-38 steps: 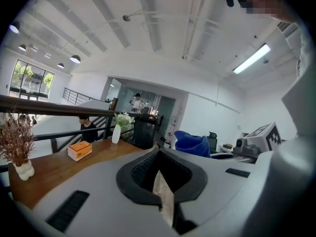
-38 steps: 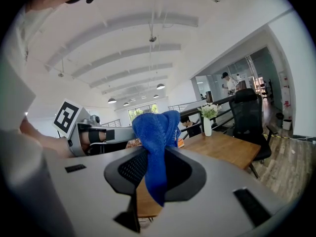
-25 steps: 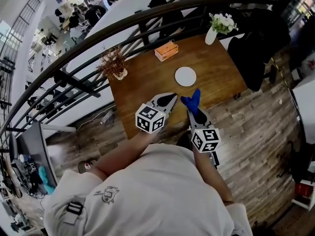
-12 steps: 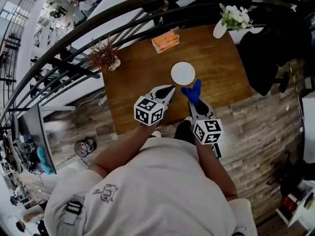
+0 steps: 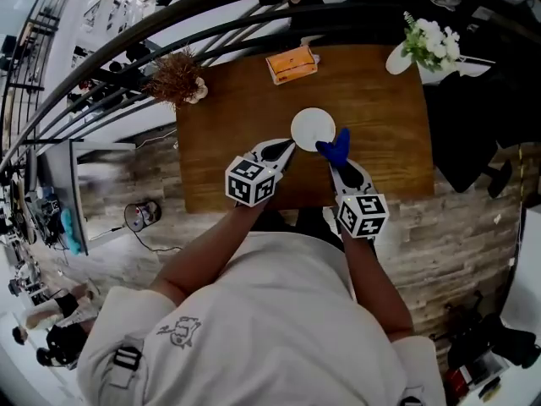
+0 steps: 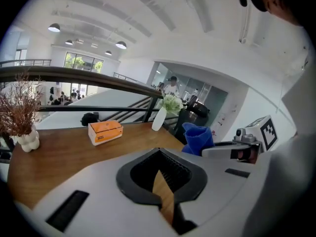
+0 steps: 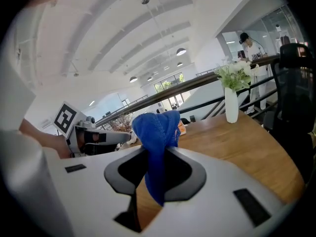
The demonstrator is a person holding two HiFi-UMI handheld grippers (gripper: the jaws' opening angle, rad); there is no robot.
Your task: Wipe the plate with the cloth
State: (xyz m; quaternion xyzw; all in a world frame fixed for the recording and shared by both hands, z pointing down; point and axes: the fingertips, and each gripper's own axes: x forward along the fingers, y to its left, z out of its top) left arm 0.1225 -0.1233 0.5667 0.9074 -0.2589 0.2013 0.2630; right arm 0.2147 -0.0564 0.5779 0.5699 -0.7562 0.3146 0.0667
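Observation:
A white round plate lies on the wooden table, near its middle. My right gripper is shut on a blue cloth, which sticks up from its jaws and sits at the plate's near right edge. From the right gripper view the cloth hangs bunched between the jaws of that gripper. My left gripper is shut and holds nothing, its tip just short of the plate's near left edge. In the left gripper view its jaws meet over bare wood, with the cloth to the right. Neither gripper view shows the plate.
An orange box lies at the table's far side. A dried plant in a pot stands at the far left corner, and a white vase with flowers at the far right. A dark railing runs behind the table.
Both grippers have moved forward and down over the table toward the plate. The cloth, still held, has come up to the plate's edge.

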